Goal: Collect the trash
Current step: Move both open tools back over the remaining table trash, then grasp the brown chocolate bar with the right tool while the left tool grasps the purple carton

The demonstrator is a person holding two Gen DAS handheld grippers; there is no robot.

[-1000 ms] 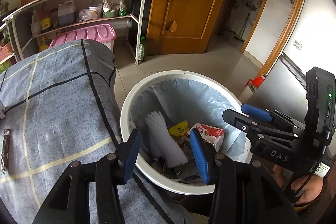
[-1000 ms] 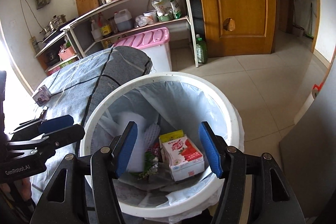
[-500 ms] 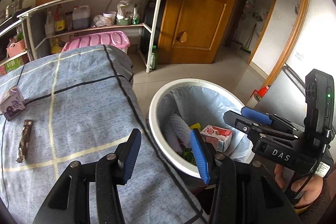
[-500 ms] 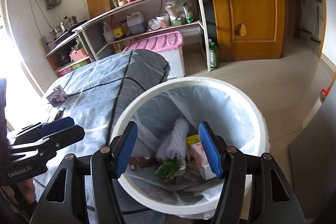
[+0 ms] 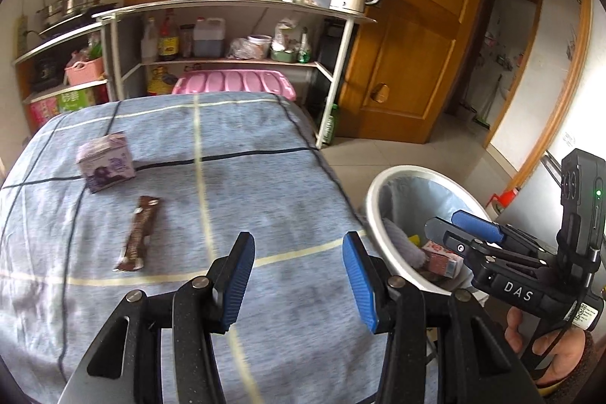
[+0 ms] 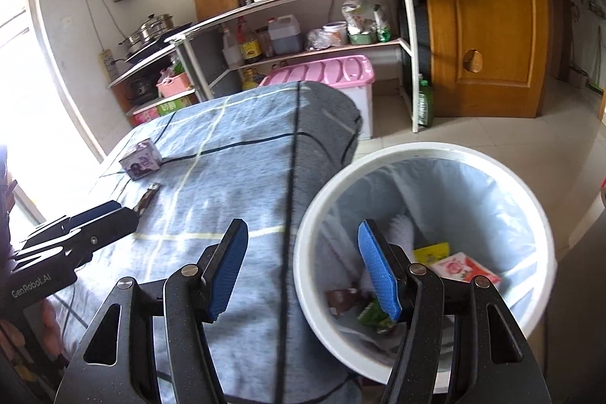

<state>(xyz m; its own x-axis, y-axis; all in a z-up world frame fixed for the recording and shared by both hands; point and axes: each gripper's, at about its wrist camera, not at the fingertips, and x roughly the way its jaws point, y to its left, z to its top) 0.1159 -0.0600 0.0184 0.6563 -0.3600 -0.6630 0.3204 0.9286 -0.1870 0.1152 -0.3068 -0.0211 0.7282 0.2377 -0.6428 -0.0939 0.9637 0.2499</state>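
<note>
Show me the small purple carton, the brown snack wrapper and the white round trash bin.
small purple carton (image 5: 105,163), left wrist view, on its printed front face.
brown snack wrapper (image 5: 141,233), left wrist view, mid-length of the wrapper.
white round trash bin (image 6: 428,151), right wrist view, on its far rim.

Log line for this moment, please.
left gripper: open, empty, over table | right gripper: open, empty, at bin rim | on table: carton, wrapper

Purple carton (image 5: 105,162) upright, brown wrapper (image 5: 139,233) flat beside it (both on the cloth)
</note>
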